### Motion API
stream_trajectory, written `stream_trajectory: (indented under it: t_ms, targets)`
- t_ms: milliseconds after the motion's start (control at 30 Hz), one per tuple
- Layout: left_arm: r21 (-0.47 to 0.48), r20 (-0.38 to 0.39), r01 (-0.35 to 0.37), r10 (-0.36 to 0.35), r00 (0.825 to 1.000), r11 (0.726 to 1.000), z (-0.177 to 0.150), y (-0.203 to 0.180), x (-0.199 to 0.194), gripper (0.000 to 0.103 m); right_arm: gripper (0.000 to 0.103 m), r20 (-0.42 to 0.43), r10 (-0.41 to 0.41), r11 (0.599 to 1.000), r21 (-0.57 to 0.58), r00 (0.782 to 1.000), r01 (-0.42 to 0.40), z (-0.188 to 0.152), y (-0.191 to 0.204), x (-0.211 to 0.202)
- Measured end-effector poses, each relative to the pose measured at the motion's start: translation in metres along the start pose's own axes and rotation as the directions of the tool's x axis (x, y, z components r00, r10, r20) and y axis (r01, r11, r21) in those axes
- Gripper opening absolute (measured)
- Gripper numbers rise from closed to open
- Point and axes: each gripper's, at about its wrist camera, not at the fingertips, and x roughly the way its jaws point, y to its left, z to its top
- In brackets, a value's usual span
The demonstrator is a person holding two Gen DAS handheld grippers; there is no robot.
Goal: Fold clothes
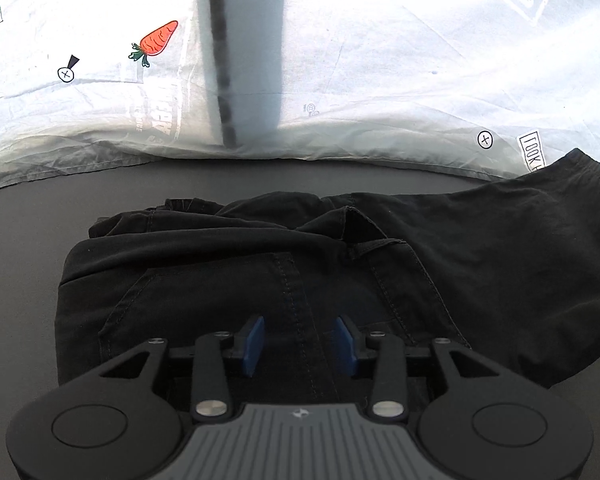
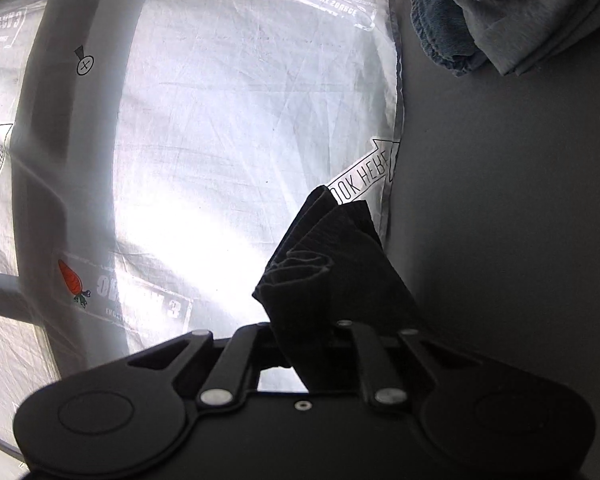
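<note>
- Left tongs (image 1: 300,344): I read them as parted, blue pads (image 1: 253,344) with a clear gap between them and nothing pinched. They hover just over the near part of the garment.
- Black trousers (image 1: 340,280): lying crumpled on the dark grey counter (image 1: 20,280), seams and a pocket edge showing. The bulk sits straight ahead of my left tongs; one part runs off to the right and rises toward the edge of the view.
- Right tongs (image 2: 306,344): clamped on a bunch of the black trousers (image 2: 328,264). The cloth stands up out of the jaws in a folded wad, hem edge curled at its top. Pads themselves are hidden by the fabric.
- White printed sheet (image 1: 380,80): hangs backlit beyond the counter's far edge in the left view, its lower edge meeting the counter. Prints on it: an orange carrot (image 1: 156,42), small crossed circles, boxed lettering.
- A dark upright bar (image 1: 240,40) shows as a silhouette through the sheet, centre of the left view.
- Right view, upper right: a stack of folded clothes (image 2: 500,20), denim blue and grey, resting on the counter well apart from the held trousers.
</note>
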Motion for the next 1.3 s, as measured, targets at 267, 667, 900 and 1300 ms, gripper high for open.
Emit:
stream_trajectory:
  t_ms: [267, 667, 900, 1300]
  targets:
    - [-0.157, 0.077, -0.048, 0.061, 0.995, 0.986, -0.044, 0.100, -0.077, 0.043, 0.009, -0.277, 0.042, 0.993, -0.092, 0.960, -0.070, -0.138, 0.044, 0.014]
    - [-0.256, 0.056, -0.078, 0.096, 0.994, 0.964, -0.080, 0.154, -0.094, 0.044, 0.009, -0.647, -0.239, 0.965, -0.074, 0.724, 0.251, -0.332, -0.040, 0.057]
    - [-0.293, 0.041, -0.092, 0.108, 0.993, 0.952, -0.098, 0.177, -0.096, 0.050, 0.009, -0.660, -0.254, 0.960, -0.085, 0.707, 0.266, -0.323, -0.027, 0.051]
    - [-0.344, 0.048, -0.117, 0.142, 0.989, 0.931, -0.107, 0.189, -0.108, 0.056, 0.043, -0.774, -0.289, 0.953, -0.176, 0.563, 0.247, -0.338, -0.003, 0.039]
